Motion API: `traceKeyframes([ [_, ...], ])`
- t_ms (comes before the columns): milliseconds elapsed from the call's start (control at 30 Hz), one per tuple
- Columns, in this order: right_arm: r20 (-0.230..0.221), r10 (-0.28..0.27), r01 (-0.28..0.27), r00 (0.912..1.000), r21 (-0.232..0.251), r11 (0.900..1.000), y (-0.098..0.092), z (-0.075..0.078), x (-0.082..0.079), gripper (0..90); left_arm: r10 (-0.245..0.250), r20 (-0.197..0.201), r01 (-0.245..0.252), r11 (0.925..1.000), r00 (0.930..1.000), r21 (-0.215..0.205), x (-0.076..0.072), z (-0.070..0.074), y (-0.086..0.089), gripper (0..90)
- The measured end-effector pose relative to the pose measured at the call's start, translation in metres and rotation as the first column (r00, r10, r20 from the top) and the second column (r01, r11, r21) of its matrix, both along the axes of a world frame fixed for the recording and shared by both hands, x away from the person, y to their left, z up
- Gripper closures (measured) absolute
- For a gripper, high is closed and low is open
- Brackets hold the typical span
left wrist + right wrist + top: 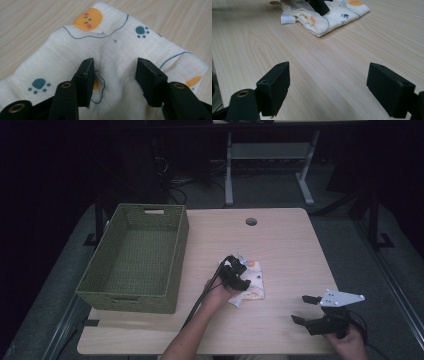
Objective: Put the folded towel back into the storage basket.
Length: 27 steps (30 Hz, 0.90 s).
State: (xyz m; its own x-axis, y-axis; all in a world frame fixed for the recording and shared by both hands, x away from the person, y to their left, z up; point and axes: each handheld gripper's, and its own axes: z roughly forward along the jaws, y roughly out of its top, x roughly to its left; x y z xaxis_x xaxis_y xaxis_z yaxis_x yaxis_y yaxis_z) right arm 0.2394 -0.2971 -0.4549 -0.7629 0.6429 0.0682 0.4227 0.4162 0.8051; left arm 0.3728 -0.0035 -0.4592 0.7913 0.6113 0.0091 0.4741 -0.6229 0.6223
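The left gripper (113, 75) points down onto a folded white cloth (110, 47) printed with orange faces and blue paw prints. Its two black fingers (86, 80) stand partly apart, their tips pressed into the fabric, and a soft ridge of cloth rises between them without being clamped. The cloth lies flat on the pale wooden desk (285, 245), near its middle, just right of a green woven basket (135, 257) that sits at the desk's left side. A hand (217, 292) holds this gripper from below. Well apart, at the desk's near right corner, the right gripper (328, 91) hovers low over bare wood, its fingers spread wide with nothing between them.
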Motion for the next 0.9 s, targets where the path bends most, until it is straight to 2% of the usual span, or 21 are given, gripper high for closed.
traceKeyframes([
  [333, -0.001, 0.0, 0.0, 1.0, -0.001, 1.0, 0.001, 0.0, 0.0, 18.5, 0.011, 0.012, -0.011, 0.9999, 0.9999, -0.003, 0.003, 0.0, 0.006, 66.6],
  [433, -0.001, 0.0, 0.0, 1.0, 0.0, 1.0, 0.001, 0.0, 0.0, 18.5, 0.02, 0.015, -0.02, 0.9997, 0.9997, -0.011, 0.004, 0.0, 0.007, 73.9],
  [500, 0.0, 0.0, 0.0, 1.0, 0.0, 1.0, 0.001, 0.0, 0.0, 18.5, 0.024, 0.011, -0.024, 0.9995, 0.9996, -0.022, 0.005, -0.001, 0.009, 77.4],
  [533, 0.0, 0.0, 0.0, 1.0, 0.0, 1.0, 0.0, 0.0, 0.0, 18.5, 0.038, -0.009, -0.038, 0.9986, 0.9993, -0.037, 0.006, -0.001, 0.011, 78.8],
  [567, 0.001, 0.0, 0.0, 1.0, -0.001, 1.0, 0.0, 0.0, 0.0, 18.5, 0.051, -0.04, -0.054, 0.996, 0.9979, -0.072, 0.009, -0.001, 0.016, 79.9],
  [600, 0.001, -0.001, 0.001, 1.0, 0.0, 1.0, 0.0, 0.0, 0.0, 18.5, 0.056, -0.053, -0.061, 0.9939, 0.997, -0.092, 0.01, -0.002, 0.018, 80.7],
  [667, 0.0, -0.003, 0.003, 1.0, 0.001, 1.0, -0.001, 0.0, 0.0, 18.5, 0.061, -0.062, -0.068, 0.9918, 0.9962, -0.108, 0.011, -0.003, 0.021, 81.8],
  [900, -0.003, -0.006, 0.006, 1.0, 0.001, 1.0, -0.002, -0.001, 0.0, 18.5, 0.061, -0.044, -0.065, 0.9933, 0.9972, -0.095, 0.009, -0.003, 0.02, 82.8],
])
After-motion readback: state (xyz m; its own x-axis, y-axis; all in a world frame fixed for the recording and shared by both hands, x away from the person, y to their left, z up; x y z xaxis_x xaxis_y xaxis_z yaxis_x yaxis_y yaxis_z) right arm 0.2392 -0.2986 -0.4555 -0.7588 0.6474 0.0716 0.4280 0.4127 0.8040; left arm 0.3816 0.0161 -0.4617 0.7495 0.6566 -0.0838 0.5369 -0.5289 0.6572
